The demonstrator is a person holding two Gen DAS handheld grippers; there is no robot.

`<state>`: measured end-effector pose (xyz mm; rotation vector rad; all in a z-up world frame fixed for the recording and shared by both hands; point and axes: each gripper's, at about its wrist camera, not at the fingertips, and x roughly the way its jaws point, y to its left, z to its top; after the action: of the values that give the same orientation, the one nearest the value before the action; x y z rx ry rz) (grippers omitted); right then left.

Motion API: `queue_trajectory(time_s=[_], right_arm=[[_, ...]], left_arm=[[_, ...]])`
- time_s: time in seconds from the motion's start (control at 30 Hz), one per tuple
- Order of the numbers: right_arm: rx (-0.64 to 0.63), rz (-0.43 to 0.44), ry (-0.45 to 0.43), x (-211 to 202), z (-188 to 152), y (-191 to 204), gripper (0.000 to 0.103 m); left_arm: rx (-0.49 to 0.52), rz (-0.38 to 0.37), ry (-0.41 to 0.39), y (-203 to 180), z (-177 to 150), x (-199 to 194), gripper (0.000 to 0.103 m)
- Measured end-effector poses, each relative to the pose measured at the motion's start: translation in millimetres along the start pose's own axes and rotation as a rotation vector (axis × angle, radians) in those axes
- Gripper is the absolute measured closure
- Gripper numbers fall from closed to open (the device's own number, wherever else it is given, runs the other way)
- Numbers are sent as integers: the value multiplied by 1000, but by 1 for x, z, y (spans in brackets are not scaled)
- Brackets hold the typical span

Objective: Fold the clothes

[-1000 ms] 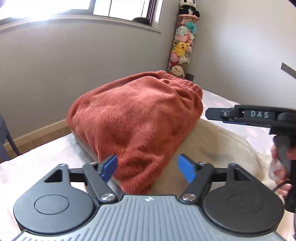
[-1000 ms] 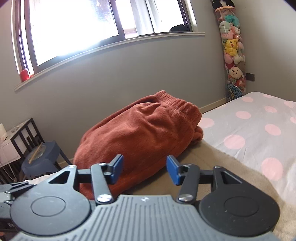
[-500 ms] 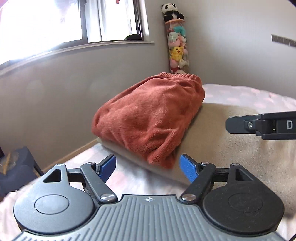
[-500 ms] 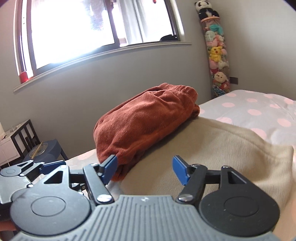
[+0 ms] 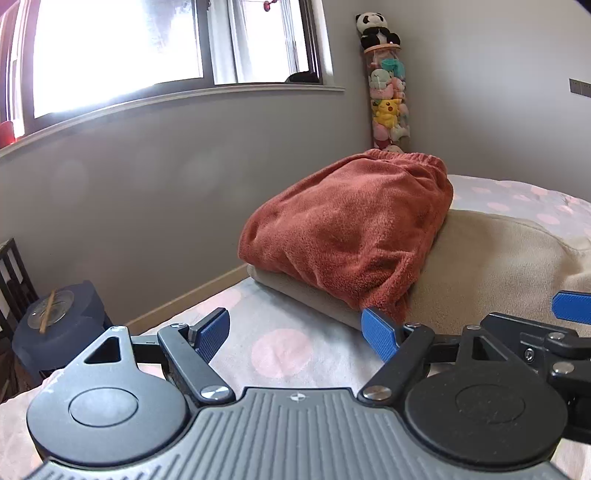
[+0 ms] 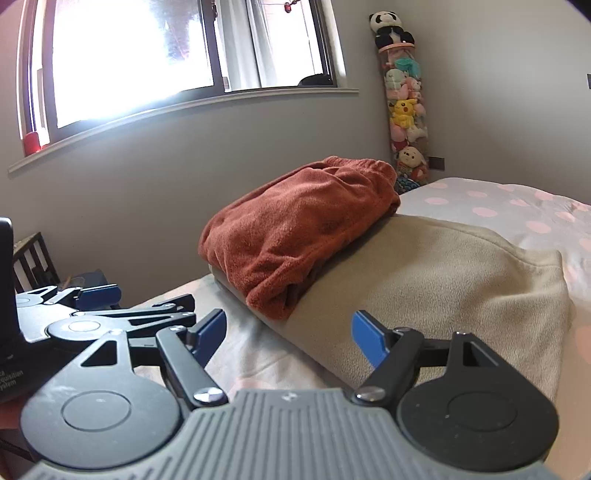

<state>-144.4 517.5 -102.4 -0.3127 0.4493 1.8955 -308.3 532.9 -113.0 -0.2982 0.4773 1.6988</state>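
A folded rust-red fleece garment (image 5: 351, 229) sits on top of a folded beige blanket (image 5: 487, 266), near that blanket's left end, and both lie on a bed (image 5: 280, 350) covered in a pale sheet with pink dots. The red piece shows an elastic, gathered edge at its far end (a waistband, by the look of it).

The left claw (image 5: 295, 334) hangs low over the sheet just in front of the stack, its blue pads (image 5: 380, 338) well apart with only bedding showing between them. The right claw (image 6: 288, 334) is close beside it, over the near edge of the beige blanket; its jaws have just been opening and now stand wide, nothing caught between them. Neither claw touches the red garment.

Behind the bed is a grey wall with a bright window (image 6: 147, 62). In the corner stands a tall clear tube stuffed with plush toys (image 6: 404, 110), a toy panda (image 6: 388, 26) perched on top. A dark stool (image 5: 55, 332) stands on the floor off the left side of the bed.
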Motion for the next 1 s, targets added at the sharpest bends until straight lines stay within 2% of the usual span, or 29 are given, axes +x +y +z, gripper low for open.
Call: queue_trajectory(time_s=[0.13,0.37,0.7,1.0], right_arm=[[23,-20,14,2,-7,0,25],[74,-56,17,1,-16,-5,23],[35,-108,-31,-10,-16,-1,9],[64,-112,-47,-11,-17,-3,7]], left_arm=[[30,18,-1,0,-2,3,25],[65,4,2,-5,-4,4,25],[82,-14,5,-11,-3,3,25],[68,-31,13,-10,-5,2,25]])
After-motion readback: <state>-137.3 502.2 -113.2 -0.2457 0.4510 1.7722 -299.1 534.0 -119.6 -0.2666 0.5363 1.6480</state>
